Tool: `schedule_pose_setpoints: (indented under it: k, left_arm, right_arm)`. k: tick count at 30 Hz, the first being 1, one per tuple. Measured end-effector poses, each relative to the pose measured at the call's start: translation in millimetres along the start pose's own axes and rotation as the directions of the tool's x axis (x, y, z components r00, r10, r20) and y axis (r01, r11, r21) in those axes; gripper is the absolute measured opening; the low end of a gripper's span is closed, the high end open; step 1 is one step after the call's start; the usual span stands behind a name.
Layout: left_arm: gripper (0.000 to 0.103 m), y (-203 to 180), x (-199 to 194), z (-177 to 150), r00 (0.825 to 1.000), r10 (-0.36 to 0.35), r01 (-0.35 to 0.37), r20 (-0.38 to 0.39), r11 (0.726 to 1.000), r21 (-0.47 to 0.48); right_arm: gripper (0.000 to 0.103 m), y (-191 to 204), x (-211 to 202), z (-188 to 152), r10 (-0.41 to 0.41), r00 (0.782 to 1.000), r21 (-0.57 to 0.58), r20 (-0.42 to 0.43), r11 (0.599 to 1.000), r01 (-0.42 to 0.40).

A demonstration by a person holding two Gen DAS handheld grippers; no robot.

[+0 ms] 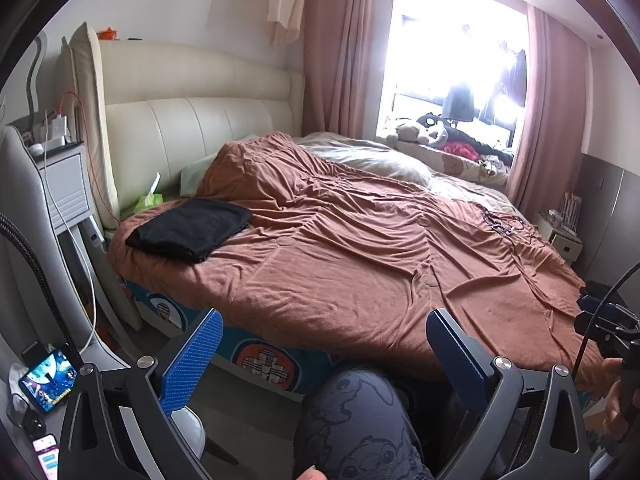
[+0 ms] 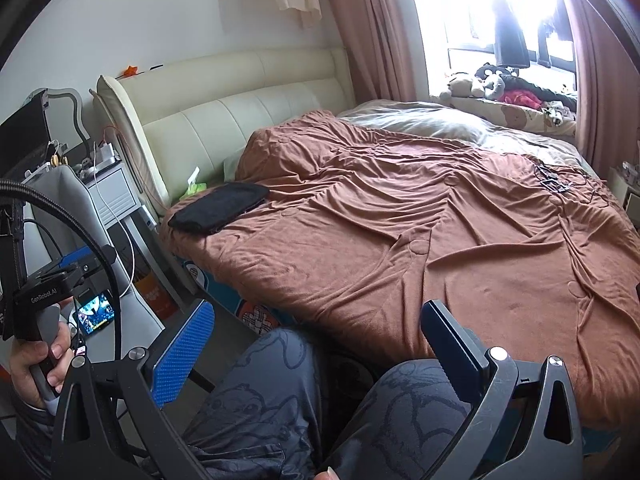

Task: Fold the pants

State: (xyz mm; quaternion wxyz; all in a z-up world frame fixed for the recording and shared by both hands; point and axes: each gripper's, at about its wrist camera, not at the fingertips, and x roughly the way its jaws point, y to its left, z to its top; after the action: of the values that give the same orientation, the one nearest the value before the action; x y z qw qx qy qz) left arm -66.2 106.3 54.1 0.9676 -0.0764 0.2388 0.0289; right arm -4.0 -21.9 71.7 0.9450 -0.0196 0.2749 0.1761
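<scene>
While both tongs, left (image 1: 324, 346) and right (image 2: 318, 338), gape empty, folded black pants (image 1: 190, 228) rest on brown blanket (image 1: 360, 248).

Daylight floods in from the window (image 1: 456, 60), blown out to white glare that washes the curtains (image 1: 340, 48) beside it, while the room away from it sits dimmer, both fisheye views bending hard and darkening at their rims.

Right gripper (image 2: 320, 344) was held above the person's knees (image 2: 276, 392), jaws spread wide, nothing between them. Folded black pants (image 2: 218, 208) lay on the brown duvet (image 2: 420, 232) near the headboard (image 2: 240, 112), well apart from the gripper.
</scene>
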Motion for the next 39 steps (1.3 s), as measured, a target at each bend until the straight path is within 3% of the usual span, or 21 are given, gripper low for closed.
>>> schedule_pose_setpoints:
  k: [39]
  left_arm:
    - [0.103,-7.7,-23.1,6.6,0.999,-0.028,0.027,0.036,1.0,0.016]
  right_arm:
    - [0.103,-0.2,-18.0,-13.7,-0.018,1.0,0.026,0.023,1.0,0.017]
